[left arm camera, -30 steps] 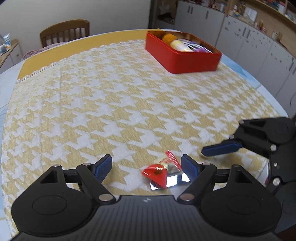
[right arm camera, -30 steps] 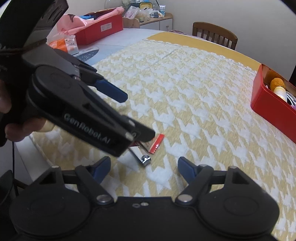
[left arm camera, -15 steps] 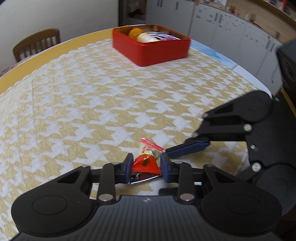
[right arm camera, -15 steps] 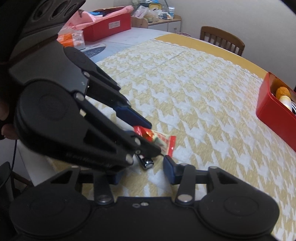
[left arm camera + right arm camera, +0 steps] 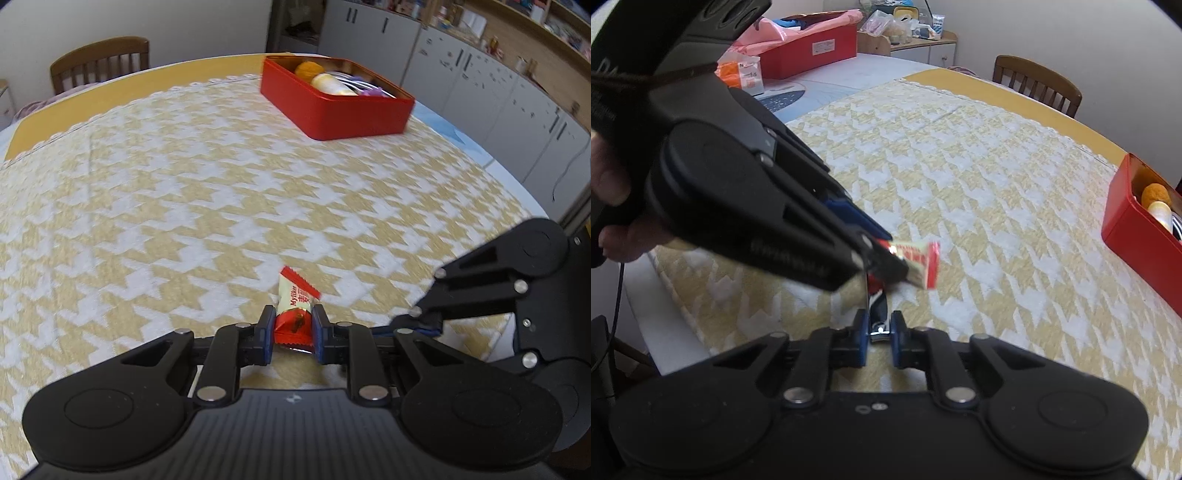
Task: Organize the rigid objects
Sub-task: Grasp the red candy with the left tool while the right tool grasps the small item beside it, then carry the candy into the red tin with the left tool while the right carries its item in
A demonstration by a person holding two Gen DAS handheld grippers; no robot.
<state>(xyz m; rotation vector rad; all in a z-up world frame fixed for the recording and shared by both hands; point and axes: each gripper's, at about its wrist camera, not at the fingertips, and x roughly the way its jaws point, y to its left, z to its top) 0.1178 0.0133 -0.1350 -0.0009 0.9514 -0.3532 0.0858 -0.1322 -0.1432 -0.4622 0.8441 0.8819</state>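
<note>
My left gripper is shut on a red and white candy wrapper, held just above the yellow houndstooth tablecloth. The candy also shows in the right wrist view, sticking out past the left gripper's fingers. My right gripper is shut on a shiny metal nail clipper, right under the left gripper. A sliver of the clipper shows below the candy in the left wrist view. A red tin with several items inside stands at the far right of the table.
The red tin also shows at the right edge of the right wrist view. A wooden chair stands behind the table. White cabinets line the right wall. A red box and clutter lie on a surface beyond the table.
Both grippers have shut: the left closed on the candy and lifted it, the right closed on the nail clipper beneath it. A second ago both were open.
</note>
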